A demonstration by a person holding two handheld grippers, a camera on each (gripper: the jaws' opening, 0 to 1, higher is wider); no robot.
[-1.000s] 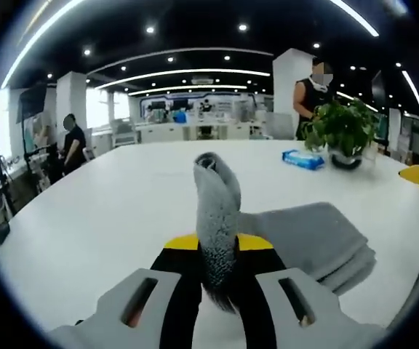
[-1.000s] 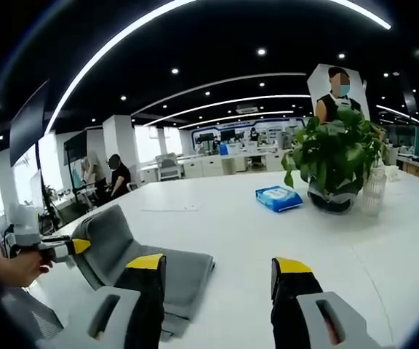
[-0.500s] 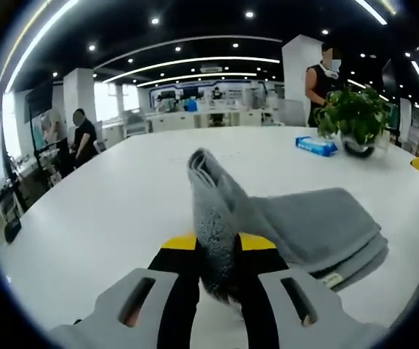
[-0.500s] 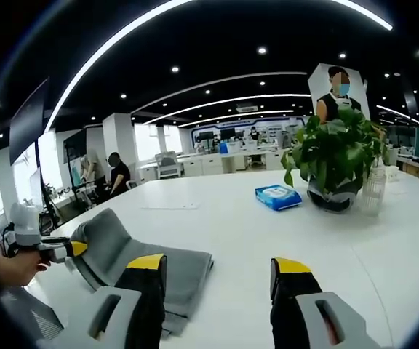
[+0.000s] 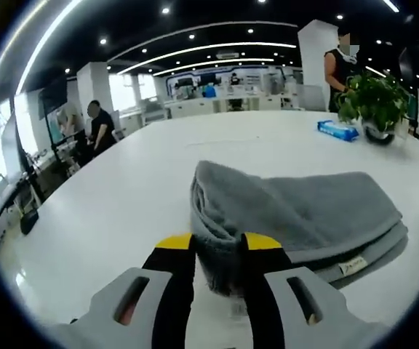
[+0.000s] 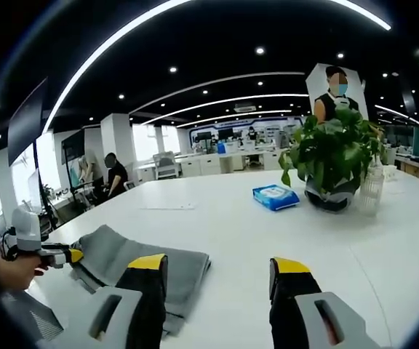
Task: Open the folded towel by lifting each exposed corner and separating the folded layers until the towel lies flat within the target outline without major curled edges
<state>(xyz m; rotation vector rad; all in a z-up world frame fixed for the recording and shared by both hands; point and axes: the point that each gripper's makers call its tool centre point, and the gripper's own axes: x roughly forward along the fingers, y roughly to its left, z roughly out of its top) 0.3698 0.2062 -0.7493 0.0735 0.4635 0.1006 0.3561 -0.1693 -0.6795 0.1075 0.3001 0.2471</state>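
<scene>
Grey towel (image 5: 304, 211) lies folded on the white counter (image 5: 122, 196), long axis running from the left gripper (image 5: 218, 251) away toward the right of the left gripper view, folded stack low and mostly flat. Small white label at its near edge (image 5: 353, 265). Near corner is raised off the counter in a soft rounded fold; the left gripper's yellow-tipped jaws are clamped together on that corner, cloth filling the gap between them. In the right gripper view the same towel (image 6: 173, 269) sits at lower left, long axis pointing roughly from the view's left toward its centre; the left gripper (image 6: 71, 254) comes in from the left edge, held by a hand (image 6: 17, 269), pinching the towel's far-left corner, which sits a little above the rest of the cloth. Right gripper (image 6: 217, 273) jaws stand wide apart, nothing between them; left jaw overlaps the towel edge in the picture, contact can't be told. Further out on the counter: blue wipes pack (image 6: 275, 196), potted plant (image 6: 333, 156) just beside it, well apart from the towel. Person (image 6: 333, 98) standing behind the plant, two more people (image 5: 97, 127) at the far left of the office.
</scene>
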